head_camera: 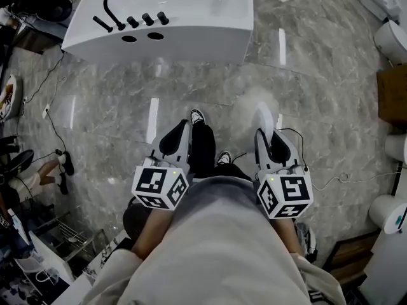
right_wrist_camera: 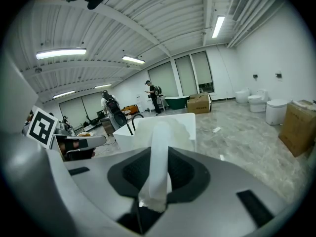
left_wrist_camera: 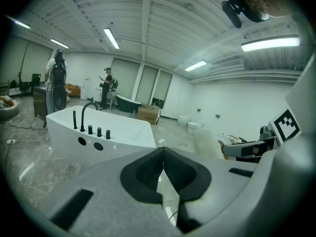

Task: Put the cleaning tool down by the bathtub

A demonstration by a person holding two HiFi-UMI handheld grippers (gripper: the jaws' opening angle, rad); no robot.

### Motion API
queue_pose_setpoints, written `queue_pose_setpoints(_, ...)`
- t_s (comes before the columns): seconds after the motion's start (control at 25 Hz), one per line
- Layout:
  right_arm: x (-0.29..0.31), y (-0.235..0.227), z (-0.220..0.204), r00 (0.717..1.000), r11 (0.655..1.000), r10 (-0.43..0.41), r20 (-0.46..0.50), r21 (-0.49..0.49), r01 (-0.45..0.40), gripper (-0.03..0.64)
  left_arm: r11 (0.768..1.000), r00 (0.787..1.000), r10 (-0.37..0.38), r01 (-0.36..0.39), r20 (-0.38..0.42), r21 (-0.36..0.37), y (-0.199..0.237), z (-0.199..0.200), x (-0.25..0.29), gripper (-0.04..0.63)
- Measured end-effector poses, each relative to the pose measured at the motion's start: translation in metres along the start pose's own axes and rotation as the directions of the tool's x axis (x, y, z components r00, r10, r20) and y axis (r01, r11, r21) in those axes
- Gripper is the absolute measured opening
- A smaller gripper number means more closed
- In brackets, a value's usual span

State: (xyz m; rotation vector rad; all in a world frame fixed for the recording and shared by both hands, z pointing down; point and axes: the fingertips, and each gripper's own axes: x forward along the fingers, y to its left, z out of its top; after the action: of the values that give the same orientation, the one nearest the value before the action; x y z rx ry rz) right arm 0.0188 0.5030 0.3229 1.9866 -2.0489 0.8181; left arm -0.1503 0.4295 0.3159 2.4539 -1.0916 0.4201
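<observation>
The right gripper (right_wrist_camera: 159, 158) holds the cleaning tool (right_wrist_camera: 159, 132) lengthwise, head toward the bathtub (head_camera: 191, 18).

Glossy grey stone-look floor (head_camera: 318, 75). Bears a white bathtub (head_camera: 191, 18) at the head view's top and a brown cardboard box (head_camera: 393, 94) at the right edge. Carries thin black cables (head_camera: 54, 126) trailing at left, and shoes (head_camera: 198, 116) planted mid-frame.

Left gripper (left_wrist_camera: 163, 151) fingers closed — right gripper (head_camera: 262, 132) fingers clamp the cleaning tool (right_wrist_camera: 159, 142).
</observation>
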Motion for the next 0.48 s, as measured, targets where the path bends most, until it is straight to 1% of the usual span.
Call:
queue_pose_setpoints(0.2,0.029,0.005,0.014,1.000,1.000,-0.004,-0.009,-0.002,0.004,0.078,1.000,1.000,-0.010,0.010,0.000,-0.011,0.022,0.014,0.020,0.009)
queue_pose_setpoints(0.48,0.080,0.014,0.044,1.000,1.000,0.000,-0.028,-0.015,-0.001,0.078,1.000,1.000,-0.020,0.020,0.005,-0.017,0.059,0.047,0.055,0.009)
